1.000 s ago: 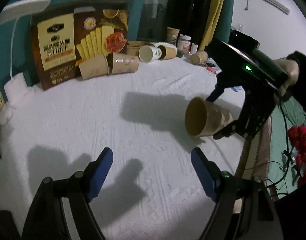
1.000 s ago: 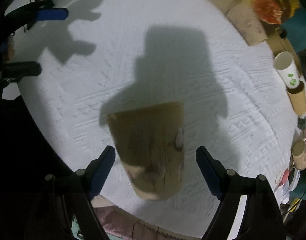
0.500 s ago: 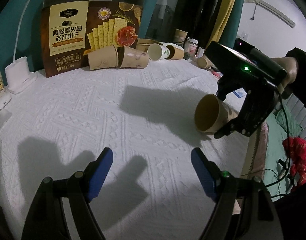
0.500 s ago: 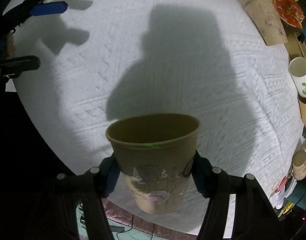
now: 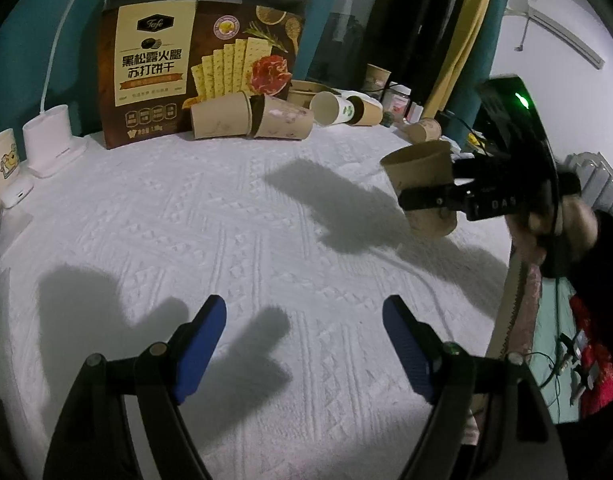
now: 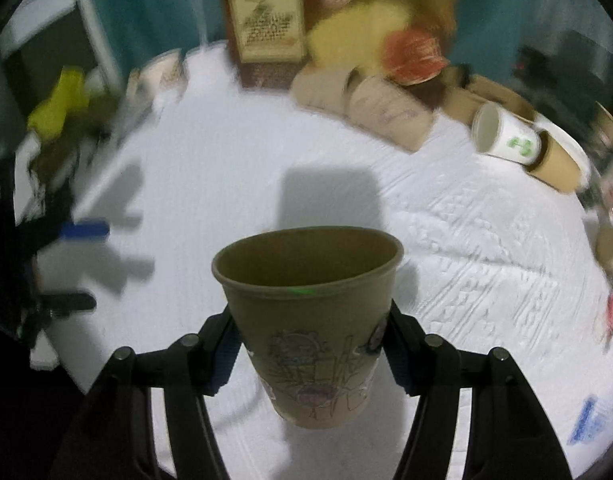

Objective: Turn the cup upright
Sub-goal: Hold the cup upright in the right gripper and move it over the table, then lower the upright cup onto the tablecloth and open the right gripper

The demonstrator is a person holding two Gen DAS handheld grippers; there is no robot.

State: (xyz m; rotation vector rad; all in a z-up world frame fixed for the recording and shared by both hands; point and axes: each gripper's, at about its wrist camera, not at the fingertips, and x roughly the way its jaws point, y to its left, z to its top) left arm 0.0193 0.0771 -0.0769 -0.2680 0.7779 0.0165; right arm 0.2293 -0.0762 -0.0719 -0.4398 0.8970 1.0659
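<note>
Broad open stretch of white table (image 5: 234,232) mid-scene; toppled paper cups (image 5: 250,120) and cracker box (image 5: 198,64) crowd far edge, lamp base (image 5: 50,140) blocks left.

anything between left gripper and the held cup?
Nothing in the way. In the left wrist view, only bare white quilt and shadows lie between the open left gripper and the cup clamped in the right gripper.

Brown doodled cup (image 6: 310,320), blue-padded fingers (image 5: 200,344)
</note>
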